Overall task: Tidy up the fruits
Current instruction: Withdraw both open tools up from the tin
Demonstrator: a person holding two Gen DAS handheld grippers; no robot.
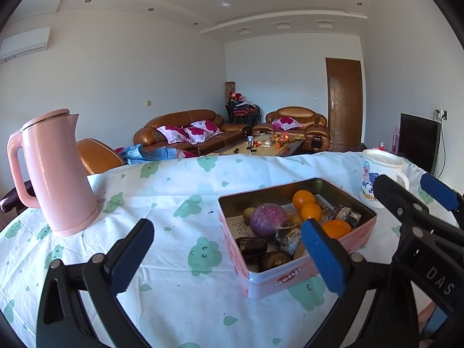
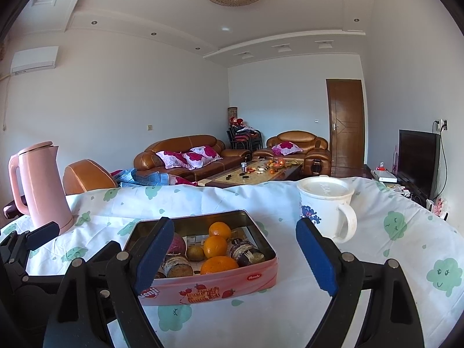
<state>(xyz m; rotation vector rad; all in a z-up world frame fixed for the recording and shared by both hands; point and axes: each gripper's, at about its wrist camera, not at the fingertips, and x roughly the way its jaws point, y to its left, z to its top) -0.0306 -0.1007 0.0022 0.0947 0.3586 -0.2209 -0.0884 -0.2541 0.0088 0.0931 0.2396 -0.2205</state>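
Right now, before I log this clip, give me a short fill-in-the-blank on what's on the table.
1. The oranges lie in a pink ___.
2. The number of oranges in view is ___.
3. The kettle is coloured ___.
4. The white mug wears a ___ on top.

Missing words: tin; three; pink; lid

We see bare cloth in front of the pink tin (image 2: 203,287) and on both its sides where a hand could slip by, but the tall pink kettle (image 2: 40,185) stands well off to its left and the white mug (image 2: 327,206) stands near its right back corner.
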